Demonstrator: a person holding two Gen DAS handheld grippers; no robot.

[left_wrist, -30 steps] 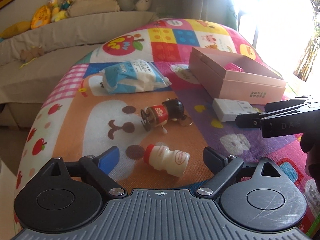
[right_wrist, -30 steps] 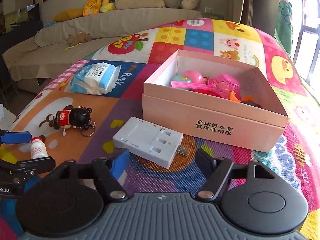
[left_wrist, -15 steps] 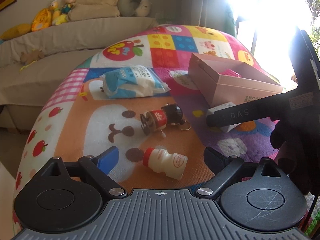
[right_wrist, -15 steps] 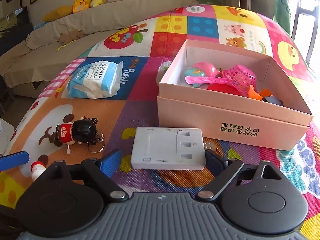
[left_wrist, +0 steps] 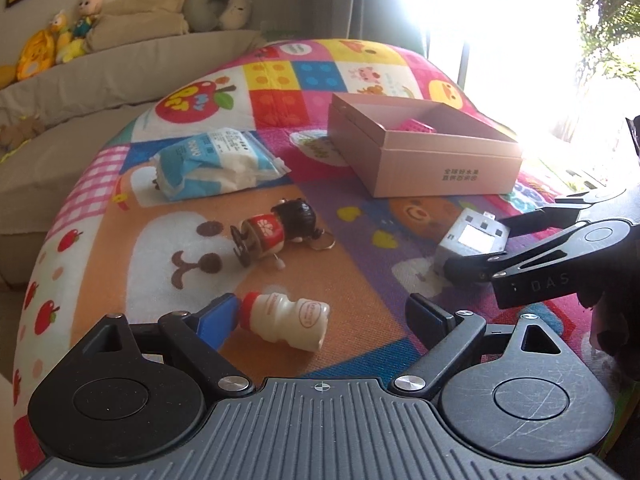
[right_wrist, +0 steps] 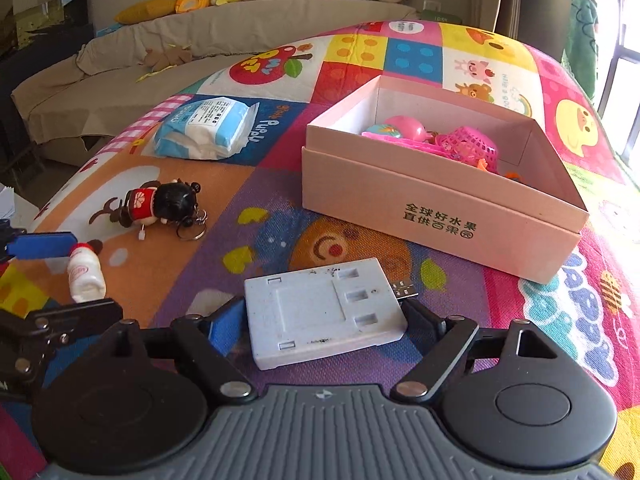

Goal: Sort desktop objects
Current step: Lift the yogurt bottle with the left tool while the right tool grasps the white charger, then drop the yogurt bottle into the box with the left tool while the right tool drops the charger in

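With its jaws just closing in, the right gripper (right_wrist: 322, 316) straddles the white USB adapter (right_wrist: 324, 312), which lies flat on the mat (right_wrist: 280, 184). The blue left pad sits at its left edge and the black finger (right_wrist: 424, 316) at its right, by the plug; I can't tell if either pad is pressing yet. The pink box (right_wrist: 432, 208) is just beyond, open-topped, with pink plastic toys (right_wrist: 460, 144) inside.

The left gripper (left_wrist: 324, 312) is spread wide around the small yogurt bottle (left_wrist: 286, 320). The bottle lies on its side, red cap touching the blue pad (left_wrist: 218, 316), with a clear gap to the black finger on the other side. Beyond it the doll keychain (left_wrist: 276, 232) lies on its side. The tissue pack (left_wrist: 212, 168) is farther back, well apart, and the box sits off to the right.
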